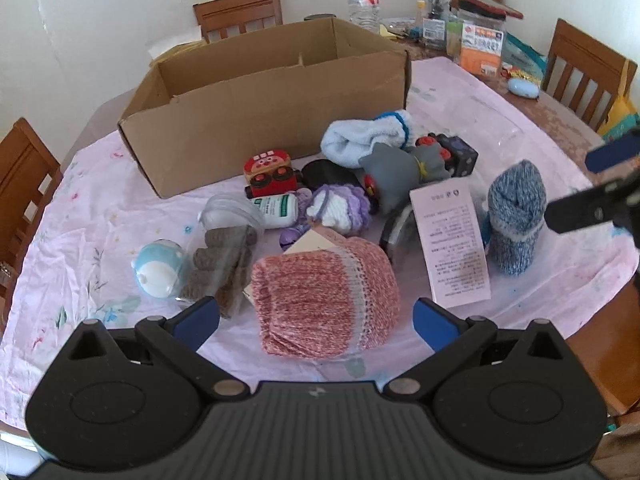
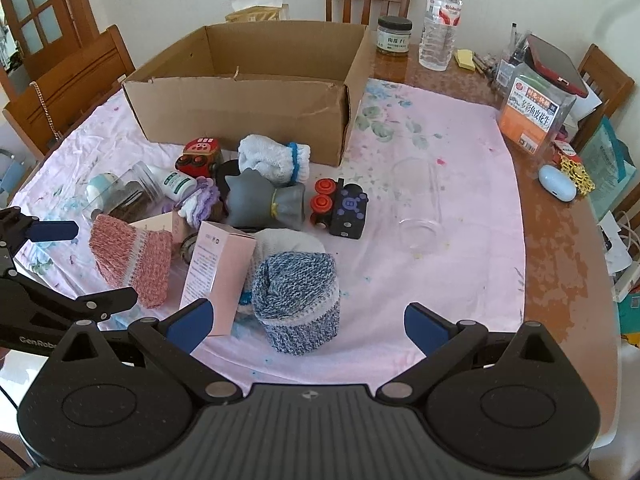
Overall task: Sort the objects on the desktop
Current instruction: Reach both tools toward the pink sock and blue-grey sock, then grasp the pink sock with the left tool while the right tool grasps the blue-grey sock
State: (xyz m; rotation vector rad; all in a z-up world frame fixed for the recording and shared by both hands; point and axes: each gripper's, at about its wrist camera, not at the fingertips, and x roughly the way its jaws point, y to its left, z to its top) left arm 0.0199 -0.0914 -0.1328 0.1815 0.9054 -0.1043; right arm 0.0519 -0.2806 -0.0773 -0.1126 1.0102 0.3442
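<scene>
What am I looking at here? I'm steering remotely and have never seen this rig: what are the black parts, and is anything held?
Each picture comes from a camera mounted on a hand-held gripper, looking forward along its two blue-tipped fingers. One view is from the left gripper, facing the red knitted sock. The other is from the right gripper, facing the blue knitted sock. Both stand open and hold nothing. On the pink cloth lie toys, socks, a pink box and an open cardboard box, seemingly for the sorted things.
</scene>
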